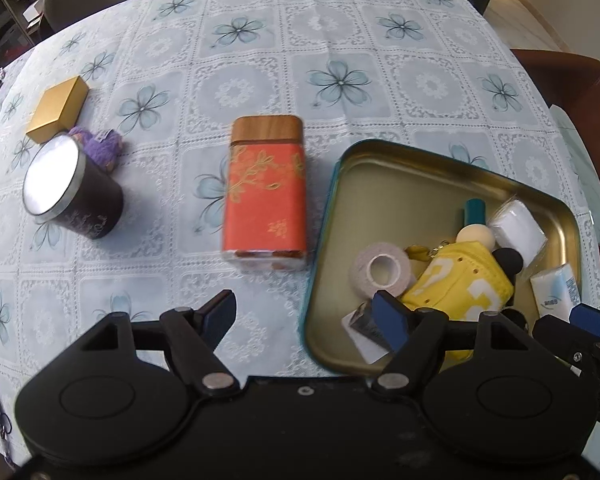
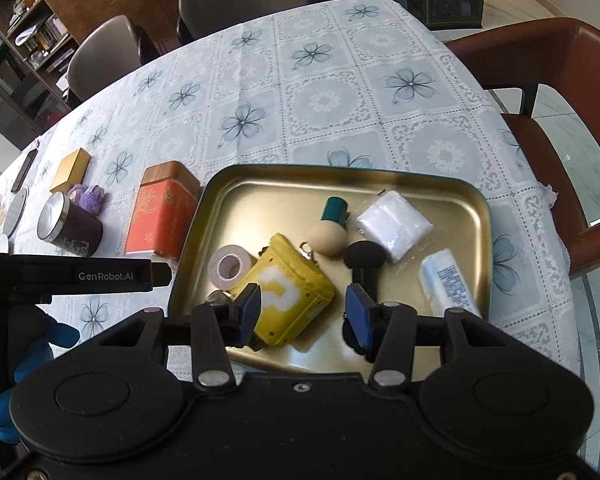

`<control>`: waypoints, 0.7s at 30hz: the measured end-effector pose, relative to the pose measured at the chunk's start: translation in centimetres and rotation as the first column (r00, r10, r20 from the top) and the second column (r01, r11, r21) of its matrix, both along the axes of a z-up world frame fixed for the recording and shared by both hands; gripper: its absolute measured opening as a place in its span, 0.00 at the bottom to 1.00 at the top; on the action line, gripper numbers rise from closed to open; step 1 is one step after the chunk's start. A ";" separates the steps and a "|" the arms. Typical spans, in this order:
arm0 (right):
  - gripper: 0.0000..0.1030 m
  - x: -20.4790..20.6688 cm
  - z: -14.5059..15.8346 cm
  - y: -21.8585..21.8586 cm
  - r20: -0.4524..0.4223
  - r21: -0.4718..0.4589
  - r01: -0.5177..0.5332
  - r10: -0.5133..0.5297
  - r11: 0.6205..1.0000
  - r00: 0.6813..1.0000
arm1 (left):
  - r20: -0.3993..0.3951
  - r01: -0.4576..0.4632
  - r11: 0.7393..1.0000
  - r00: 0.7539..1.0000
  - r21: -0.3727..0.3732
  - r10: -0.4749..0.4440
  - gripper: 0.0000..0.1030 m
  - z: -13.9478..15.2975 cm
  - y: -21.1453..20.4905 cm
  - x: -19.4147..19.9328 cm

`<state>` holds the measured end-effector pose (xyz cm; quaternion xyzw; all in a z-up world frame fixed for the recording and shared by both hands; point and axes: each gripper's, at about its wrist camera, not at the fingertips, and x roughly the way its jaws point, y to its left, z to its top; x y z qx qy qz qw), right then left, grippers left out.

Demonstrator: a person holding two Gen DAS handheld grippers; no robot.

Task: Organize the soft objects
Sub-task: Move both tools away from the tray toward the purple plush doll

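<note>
On the flowered tablecloth point(image 1: 340, 80): we read the scene line by line.

Tray: the gold tin tray point(image 2: 452, 196) lies at the near right and holds the yellow question-mark pouch point(image 2: 288, 292), a tape roll point(image 2: 230, 266), a beige sponge point(image 2: 327, 238), a black sponge point(image 2: 365, 255), a white packet point(image 2: 394, 224) and a tissue pack point(image 2: 450, 280).

Stray soft thing: we see one purple plush point(image 1: 100, 142) outside the tray, far left, wedged between the gold box point(image 1: 58, 108) and the dark round tin point(image 1: 72, 192).

Blocker: the red tin point(image 1: 266, 192) stands between tray and plush.

Left gripper point(image 1: 306, 316): spread wide, nothing between the pads, hovering over the tray's left rim.

Right gripper point(image 2: 302, 312): half open above the pouch; its pads straddle the pouch's near corner without visibly pinching it.

Key relation: the plush lies left and far from both tools. We judge the left gripper nearer, so it suits the reach.

Long axis: we cannot tell; the plush is partly hidden.
</note>
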<state>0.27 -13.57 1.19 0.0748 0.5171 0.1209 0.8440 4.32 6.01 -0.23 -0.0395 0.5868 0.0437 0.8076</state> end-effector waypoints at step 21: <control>0.47 -0.5 -2.0 15.1 -0.131 -0.128 -0.108 0.092 0.986 0.987 | -0.053 -0.114 0.993 0.992 0.022 0.115 0.72 -1.2 15.1 -5.3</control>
